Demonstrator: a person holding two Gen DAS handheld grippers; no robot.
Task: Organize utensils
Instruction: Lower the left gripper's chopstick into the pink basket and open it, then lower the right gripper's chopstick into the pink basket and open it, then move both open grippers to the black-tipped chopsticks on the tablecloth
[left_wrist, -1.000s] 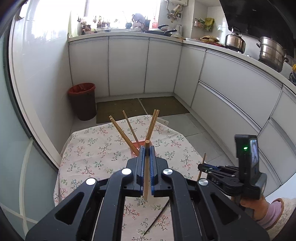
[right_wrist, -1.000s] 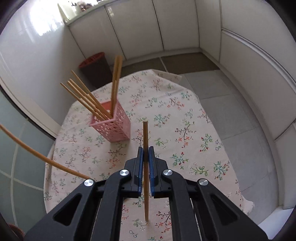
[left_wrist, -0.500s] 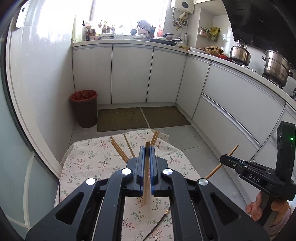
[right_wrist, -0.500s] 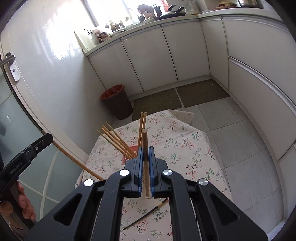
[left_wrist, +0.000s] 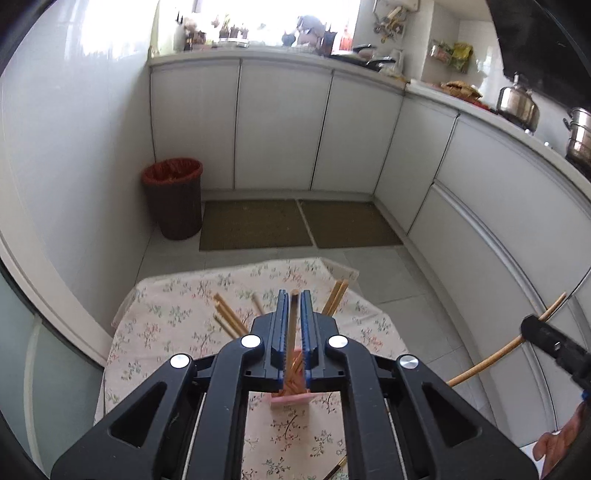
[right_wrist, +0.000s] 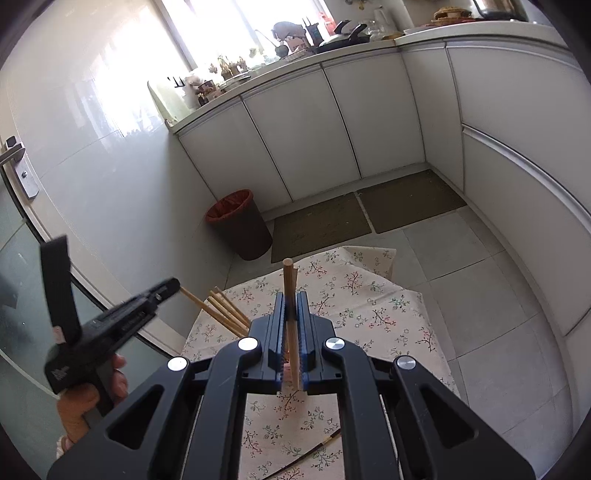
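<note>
My left gripper (left_wrist: 291, 295) is shut on a wooden chopstick (left_wrist: 292, 332), held upright over the pink perforated holder (left_wrist: 290, 398), which stands on the floral table and holds several chopsticks (left_wrist: 227, 319). My right gripper (right_wrist: 291, 295) is shut on another wooden chopstick (right_wrist: 290, 295) that pokes up past the fingertips. The holder is mostly hidden behind my right gripper. In the left wrist view the right gripper (left_wrist: 554, 345) shows at the right edge with its chopstick (left_wrist: 495, 358). In the right wrist view the left gripper (right_wrist: 110, 321) shows at the left.
A dark thin utensil (right_wrist: 306, 454) lies on the floral tablecloth (right_wrist: 369, 306) near the front; its tip also shows in the left wrist view (left_wrist: 338, 467). A bin with a red liner (left_wrist: 173, 197) stands on the floor beyond the table, with white cabinets (left_wrist: 280, 125) behind.
Both grippers have risen and tilted up with their chopsticks. The left gripper now sits above the pink holder, and the table looks smaller and lower in both views.
</note>
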